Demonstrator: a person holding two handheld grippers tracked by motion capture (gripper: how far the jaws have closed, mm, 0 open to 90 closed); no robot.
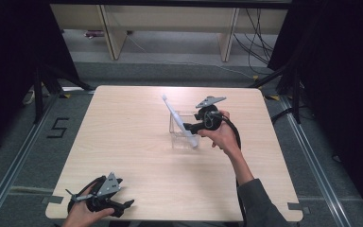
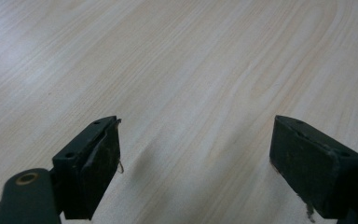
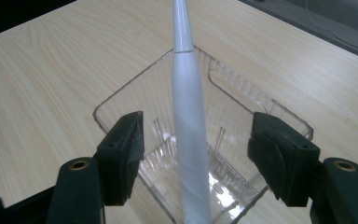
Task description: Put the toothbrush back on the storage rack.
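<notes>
Right gripper view: your right gripper [image 3: 193,161] stands open around the white electric toothbrush [image 3: 189,135], leaning mid-frame in the clear plastic container [image 3: 121,100]; back straight off, touching neither.

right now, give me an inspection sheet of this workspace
surface: light wooden table, bare apart from the job's things
job's things: white toothbrush stands tilted in a clear plastic container near the table's middle
clutter: nothing seen
grippers: right gripper open, jaws on either side of the toothbrush without touching it; left gripper open over bare wood at the near left edge, nothing between its jaws
cables: black cable trails from the right gripper along the forearm; loose cables on the floor beyond the table
surroundings: grey floor, a 5 mark left of the table, pale furniture legs at the back, dark curtains on both sides
</notes>
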